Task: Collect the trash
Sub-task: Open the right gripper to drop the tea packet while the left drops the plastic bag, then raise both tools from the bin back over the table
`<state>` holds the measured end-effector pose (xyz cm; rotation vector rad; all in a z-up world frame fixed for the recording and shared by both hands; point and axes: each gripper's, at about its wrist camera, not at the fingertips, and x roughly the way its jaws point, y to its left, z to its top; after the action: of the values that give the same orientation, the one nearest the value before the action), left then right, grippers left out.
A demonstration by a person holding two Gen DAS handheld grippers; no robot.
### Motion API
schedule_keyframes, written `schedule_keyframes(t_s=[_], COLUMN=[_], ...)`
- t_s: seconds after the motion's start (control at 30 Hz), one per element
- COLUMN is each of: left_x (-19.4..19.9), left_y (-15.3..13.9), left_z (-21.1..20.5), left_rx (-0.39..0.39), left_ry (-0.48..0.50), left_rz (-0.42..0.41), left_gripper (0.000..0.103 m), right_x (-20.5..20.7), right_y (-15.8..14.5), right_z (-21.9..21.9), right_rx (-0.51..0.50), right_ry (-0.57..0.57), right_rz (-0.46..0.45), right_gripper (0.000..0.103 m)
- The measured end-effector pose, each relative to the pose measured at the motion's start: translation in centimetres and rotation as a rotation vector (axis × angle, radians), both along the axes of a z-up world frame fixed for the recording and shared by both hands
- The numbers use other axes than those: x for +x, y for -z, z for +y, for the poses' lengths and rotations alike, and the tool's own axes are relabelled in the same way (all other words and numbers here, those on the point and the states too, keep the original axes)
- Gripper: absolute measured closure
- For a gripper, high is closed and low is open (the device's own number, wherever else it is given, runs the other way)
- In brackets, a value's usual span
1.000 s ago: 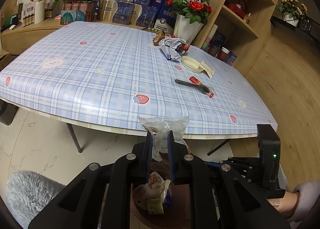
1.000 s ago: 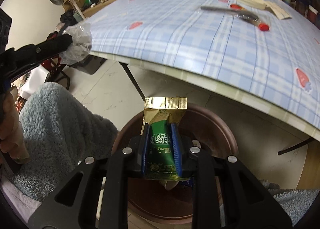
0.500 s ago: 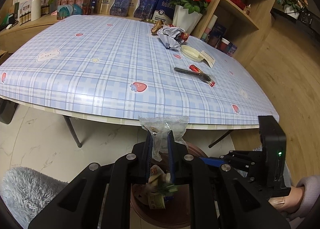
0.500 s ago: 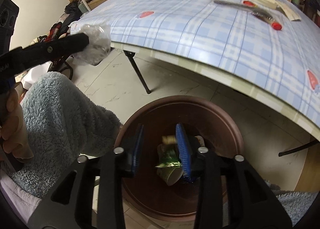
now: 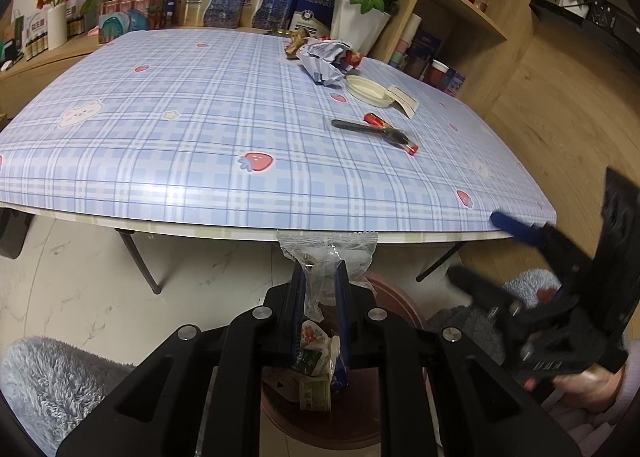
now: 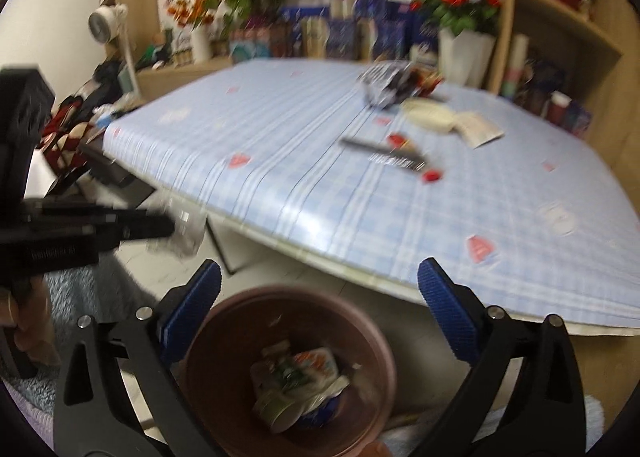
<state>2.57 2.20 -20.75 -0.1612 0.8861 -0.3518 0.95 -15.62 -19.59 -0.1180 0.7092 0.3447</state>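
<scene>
Right gripper (image 6: 318, 303) jaws have just been opening, now wide apart, nothing between; brown bin (image 6: 384, 357) directly below it, wrappers inside. Left gripper (image 5: 318, 289) clamped on a clear plastic wrapper (image 5: 326, 253), rim of the bin just beneath its fingers. More litter on the table (image 5: 200, 129) far ahead. Risk: light film may cling to a pad or drift past the rim on release, since the left gripper sits near the bin's edge.

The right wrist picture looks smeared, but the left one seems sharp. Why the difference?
Right wrist view: motion blur smears the table and bin. Left wrist view: crisp wrapper and tablecloth glare, and only the right gripper is blurred. Both bend straight edges.
</scene>
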Motion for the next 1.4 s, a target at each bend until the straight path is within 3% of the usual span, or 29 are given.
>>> schedule_keyframes(t_s=[0.1, 0.3, 0.5, 0.87, 0.93, 0.97, 1.0, 1.13, 1.27, 1.4], left_x=[0.0, 0.1, 0.2, -0.4, -0.6, -0.7, -0.7, -0.5, 0.1, 0.2], left_y=[0.2, 0.7, 1.8, 3.5, 3.4, 3.3, 3.1, 2.7, 1.5, 0.1], left_z=[-0.4, -1.6, -3.9, -7.2, -7.2, -7.1, -7.1, -6.2, -4.1, -1.8], left_rx=[0.007, 0.02, 0.065, 0.131, 0.126, 0.129, 0.131, 0.129, 0.118, 0.108], left_ry=[0.016, 0.058, 0.155, 0.302, 0.31, 0.307, 0.3, 0.243, 0.106, -0.045], left_rz=[0.007, 0.031, 0.065, 0.12, 0.119, 0.11, 0.098, 0.08, 0.021, -0.044], left_gripper=[0.089, 0.088, 0.088, 0.084, 0.07, 0.053, 0.045, 0.032, 0.013, 0.009], right_x=[0.2, 0.6, 0.5, 0.3, 0.2, 0.2, 0.2, 0.4, 0.5, 0.6], right_y=[-0.8, -0.1, 0.6, 0.4, 0.3, 0.3, 0.3, 0.3, 0.4, 0.6], right_z=[-1.3, -2.7, -3.6, -4.0, -4.0, -4.0, -4.1, -4.4, -4.8, -5.1], right_rx=[-0.001, 0.001, -0.072, -0.078, -0.077, -0.077, -0.076, -0.074, -0.066, -0.063], right_ry=[0.047, 0.118, 0.21, 0.224, 0.225, 0.225, 0.229, 0.251, 0.276, 0.291], right_rz=[-0.05, -0.028, -0.069, -0.093, -0.095, -0.094, -0.093, -0.086, -0.081, -0.072], right_gripper=[0.006, 0.006, 0.006, 0.006, 0.006, 0.006, 0.006, 0.006, 0.006, 0.006])
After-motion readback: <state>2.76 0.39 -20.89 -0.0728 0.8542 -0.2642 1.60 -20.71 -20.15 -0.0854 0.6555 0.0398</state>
